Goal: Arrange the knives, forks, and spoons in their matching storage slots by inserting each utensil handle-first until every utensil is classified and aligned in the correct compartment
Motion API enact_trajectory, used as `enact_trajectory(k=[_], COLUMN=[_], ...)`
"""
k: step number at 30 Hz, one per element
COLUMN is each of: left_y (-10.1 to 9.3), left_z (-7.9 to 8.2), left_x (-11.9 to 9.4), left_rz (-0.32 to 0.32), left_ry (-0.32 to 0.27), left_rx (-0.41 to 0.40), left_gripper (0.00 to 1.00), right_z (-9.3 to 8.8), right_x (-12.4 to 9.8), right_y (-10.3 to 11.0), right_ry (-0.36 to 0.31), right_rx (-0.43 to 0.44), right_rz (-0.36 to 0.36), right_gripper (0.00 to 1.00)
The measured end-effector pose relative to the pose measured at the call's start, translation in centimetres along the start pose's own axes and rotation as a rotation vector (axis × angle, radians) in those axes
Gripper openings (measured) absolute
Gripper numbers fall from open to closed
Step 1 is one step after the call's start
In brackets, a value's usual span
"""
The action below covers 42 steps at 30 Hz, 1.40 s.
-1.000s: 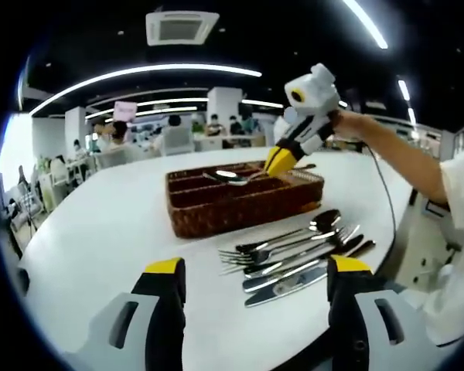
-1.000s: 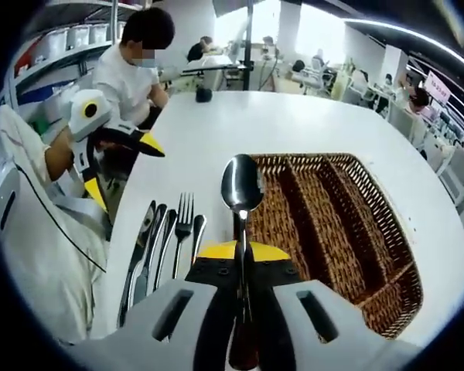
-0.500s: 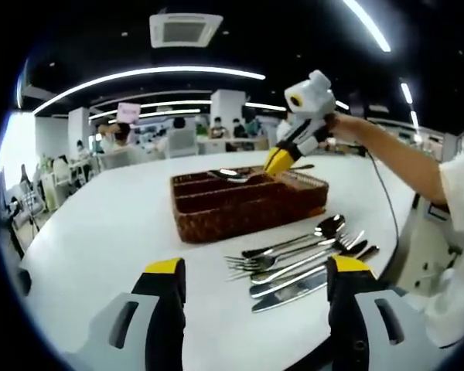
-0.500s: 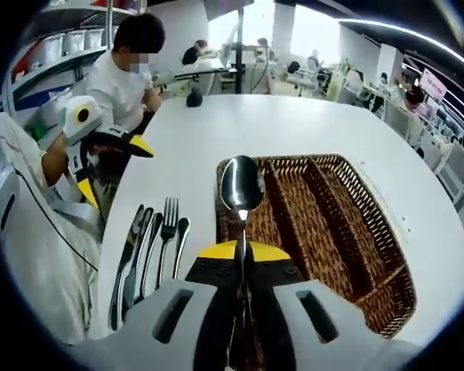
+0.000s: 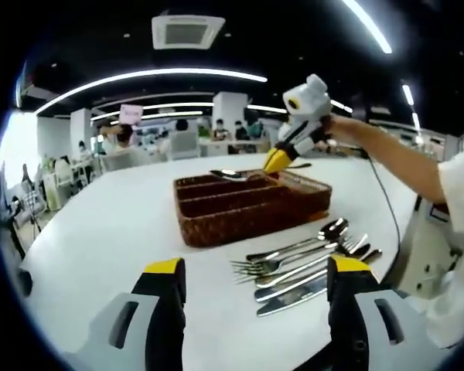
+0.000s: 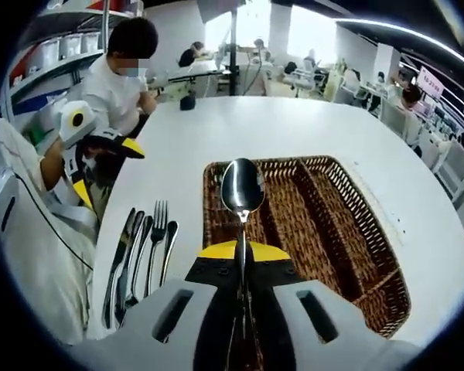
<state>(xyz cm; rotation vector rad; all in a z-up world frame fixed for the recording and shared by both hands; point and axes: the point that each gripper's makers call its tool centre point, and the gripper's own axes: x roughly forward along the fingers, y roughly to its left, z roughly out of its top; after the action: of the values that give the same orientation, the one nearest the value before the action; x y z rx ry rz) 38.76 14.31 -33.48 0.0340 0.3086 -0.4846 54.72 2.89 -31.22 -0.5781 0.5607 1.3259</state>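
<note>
One spoon (image 6: pixel 242 188) is pinched in my right tongs (image 6: pixel 242 249), bowl forward above the wicker tray (image 6: pixel 356 255), ready for slotting. My left tongs (image 5: pixel 251 272) hover spread over the table (image 5: pixel 108 224), near the remaining cutlery (image 5: pixel 309 259).

A steel spoon (image 6: pixel 242 188) is pinched by its handle between the right gripper's (image 6: pixel 240 259) closed jaws, bowl pointing straight ahead of it, level, over the near-left end of the basket (image 6: pixel 371 255). The basket is dark brown wicker, rectangular, split into long parallel slots running away from the right gripper; what lies in them cannot be told. In the left gripper view the spoon (image 5: pixel 230 175) hangs just above the basket's (image 5: pixel 251 209) far rim. Left of the right gripper, beside the basket, loose cutlery (image 6: pixel 137 251) lies side by side on the white table (image 6: pixel 247 127): knives, a fork, a spoon. The same cutlery (image 5: pixel 309 255) lies just ahead-right of the left gripper (image 5: pixel 251 270), whose jaws stand apart and empty.
</note>
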Motion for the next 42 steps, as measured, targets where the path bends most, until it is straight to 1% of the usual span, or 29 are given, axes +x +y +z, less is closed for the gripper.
enact_trajectory(k=[6,15,19,20,24,29,33,36,42], left_y=[0.1,0.4,0.5,0.5,0.8,1.1,1.4,1.7,2.2], left_z=[0.0,0.7,0.6,0.6,0.6,0.4,0.2,0.0,0.3], left_x=[0.1,0.4,0.6,0.6,0.8,1.0,1.1,1.4,1.7], left_rz=[0.000,0.004,0.003,0.003,0.006,0.009,0.014,0.013,0.016], left_ry=[-0.002,-0.027,-0.022,-0.022,-0.024,-0.018,-0.012,-0.002,-0.008], left_rx=[-0.001,-0.015,-0.015,-0.017,-0.024,-0.027,-0.029,-0.031,-0.038], left_gripper=[0.75,0.75,0.75,0.75,0.75,0.75,0.75,0.74,0.74], right_z=[0.2,0.4,0.2,0.2,0.3,0.3,0.4,0.4,0.4], right_x=[0.0,-0.2,-0.1,-0.1,0.0,0.5,0.7,0.9,1.4], right_y=[-0.9,-2.6,-3.3,-3.4,-3.6,-4.7,-5.3,-5.4,-6.2], right_ry=[-0.012,-0.020,-0.008,-0.009,-0.007,0.000,-0.008,-0.009,-0.003], right_rx=[0.007,0.026,0.035,0.025,0.033,0.039,0.042,0.040,0.038], right_rz=[-0.004,-0.016,-0.016,-0.021,-0.011,-0.009,-0.010,-0.007,-0.006], right_gripper=[0.02,0.02,0.02,0.02,0.02,0.02,0.02,0.02,0.02])
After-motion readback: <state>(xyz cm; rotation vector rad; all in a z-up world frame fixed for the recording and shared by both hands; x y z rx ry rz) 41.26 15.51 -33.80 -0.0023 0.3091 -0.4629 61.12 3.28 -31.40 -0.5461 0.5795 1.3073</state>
